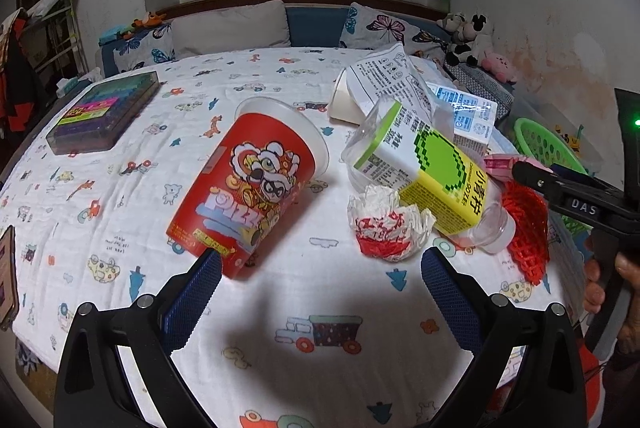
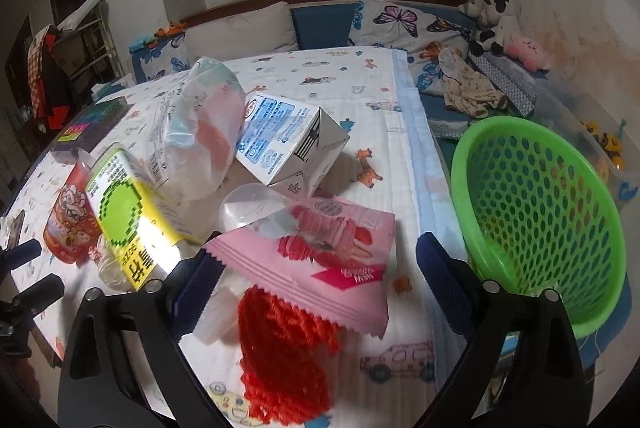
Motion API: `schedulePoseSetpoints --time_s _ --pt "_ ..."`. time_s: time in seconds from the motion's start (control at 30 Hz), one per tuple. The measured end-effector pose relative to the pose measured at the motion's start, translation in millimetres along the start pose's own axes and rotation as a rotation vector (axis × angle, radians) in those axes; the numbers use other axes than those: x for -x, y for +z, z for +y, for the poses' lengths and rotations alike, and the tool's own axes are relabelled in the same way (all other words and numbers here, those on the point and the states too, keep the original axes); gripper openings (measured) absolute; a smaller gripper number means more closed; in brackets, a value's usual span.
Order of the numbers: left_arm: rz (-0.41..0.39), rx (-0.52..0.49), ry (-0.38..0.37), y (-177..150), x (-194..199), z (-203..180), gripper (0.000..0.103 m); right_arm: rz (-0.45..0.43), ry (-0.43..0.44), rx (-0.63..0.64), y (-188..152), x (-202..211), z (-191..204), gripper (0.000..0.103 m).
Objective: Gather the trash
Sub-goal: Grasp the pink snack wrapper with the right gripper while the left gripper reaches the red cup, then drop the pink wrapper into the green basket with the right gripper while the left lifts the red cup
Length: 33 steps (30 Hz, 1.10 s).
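Observation:
Trash lies on a table with a cartoon-print cloth [image 1: 248, 116]. A red Pizza cup [image 1: 248, 196] lies tipped over just ahead of my open, empty left gripper [image 1: 320, 268]. A crumpled red-white wrapper [image 1: 386, 228], a yellow-green carton [image 1: 436, 176] and red mesh [image 1: 528, 232] lie to its right. My right gripper [image 2: 316, 260] is open over a pink snack wrapper [image 2: 332, 260] and the red mesh [image 2: 284, 348]. The yellow carton [image 2: 128, 212], a blue-white carton [image 2: 288, 140] and a clear plastic bag [image 2: 196, 132] lie behind. A green basket [image 2: 536, 212] stands at the right.
A dark box [image 1: 104, 112] lies at the table's far left. A white paper cup [image 1: 344, 100] and printed bag [image 1: 388, 80] lie at the back. A sofa with butterfly cushions [image 2: 400, 20] and plush toys [image 2: 496, 24] stands behind the table.

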State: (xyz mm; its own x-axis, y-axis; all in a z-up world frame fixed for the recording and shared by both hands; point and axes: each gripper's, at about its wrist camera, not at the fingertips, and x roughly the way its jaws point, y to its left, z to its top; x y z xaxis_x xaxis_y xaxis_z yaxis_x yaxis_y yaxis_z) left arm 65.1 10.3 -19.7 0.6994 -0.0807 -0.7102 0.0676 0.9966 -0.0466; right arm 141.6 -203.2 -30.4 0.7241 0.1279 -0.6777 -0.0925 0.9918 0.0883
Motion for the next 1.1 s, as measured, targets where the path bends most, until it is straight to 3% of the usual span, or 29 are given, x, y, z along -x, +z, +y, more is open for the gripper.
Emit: schedulePoseSetpoints --time_s 0.27,0.63,0.7,0.93,1.1 --pt "-0.015 0.014 0.025 14.4 -5.1 15.6 0.097 0.036 0.000 -0.031 0.0 -6.8 -10.4 0.087" --pt "-0.014 -0.002 0.046 33.6 -20.5 34.9 0.097 0.003 0.026 -0.109 2.6 -11.4 -22.8 0.086" --pt "-0.007 -0.009 0.051 35.3 -25.1 37.1 0.097 -0.012 0.031 -0.123 3.9 -10.4 -24.8 0.079" --pt "0.033 -0.034 0.039 41.4 -44.2 42.6 0.097 -0.054 0.015 -0.125 10.9 -11.7 -25.5 0.076" --pt "0.067 -0.048 0.019 42.9 -59.4 47.1 0.097 -0.048 0.013 -0.126 13.9 -19.6 -25.6 0.066"
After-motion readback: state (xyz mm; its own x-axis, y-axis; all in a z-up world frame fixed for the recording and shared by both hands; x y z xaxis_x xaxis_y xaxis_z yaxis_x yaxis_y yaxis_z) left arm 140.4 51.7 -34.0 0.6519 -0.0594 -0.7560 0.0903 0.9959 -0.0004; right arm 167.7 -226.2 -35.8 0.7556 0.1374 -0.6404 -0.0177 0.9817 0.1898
